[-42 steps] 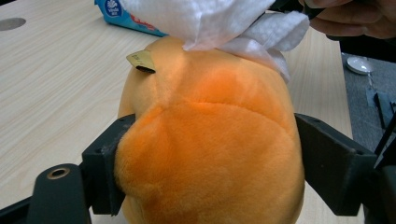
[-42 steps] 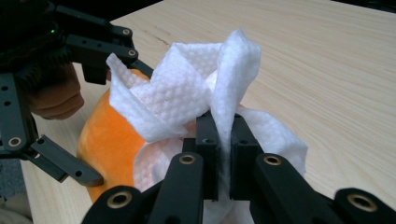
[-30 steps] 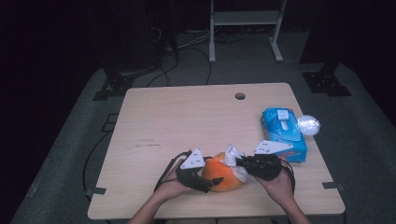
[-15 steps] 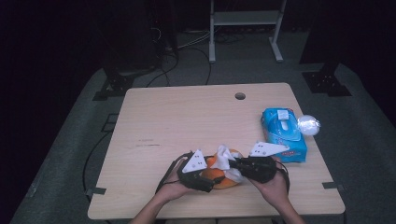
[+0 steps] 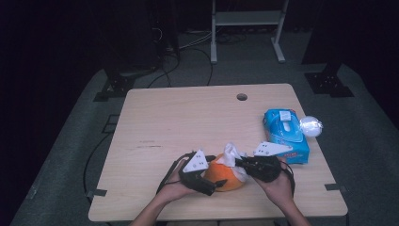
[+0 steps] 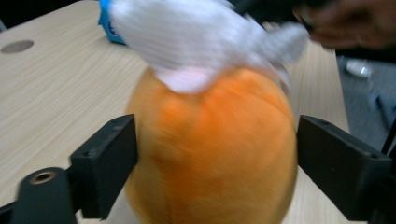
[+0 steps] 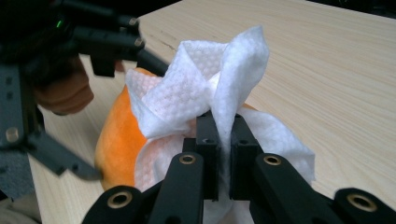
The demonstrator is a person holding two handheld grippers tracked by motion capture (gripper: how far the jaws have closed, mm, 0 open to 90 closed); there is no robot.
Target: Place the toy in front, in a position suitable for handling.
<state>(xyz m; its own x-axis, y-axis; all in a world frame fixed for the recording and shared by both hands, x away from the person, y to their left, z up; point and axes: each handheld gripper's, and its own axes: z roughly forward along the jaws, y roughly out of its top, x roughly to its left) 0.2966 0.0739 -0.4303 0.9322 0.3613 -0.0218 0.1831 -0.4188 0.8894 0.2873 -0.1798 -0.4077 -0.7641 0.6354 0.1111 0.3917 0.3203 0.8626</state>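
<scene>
High view has the left gripper (image 5: 214, 181) at the table's (image 5: 188, 122) near edge, its jaws just opened wide and standing either side of an orange fruit (image 5: 225, 175), the pads apparently clear of the skin. Draped over the fruit's top is a white wet wipe (image 5: 231, 155), pinched tight in the right gripper (image 5: 239, 163). Farther right lies a blue wipes pack (image 5: 285, 134).
</scene>
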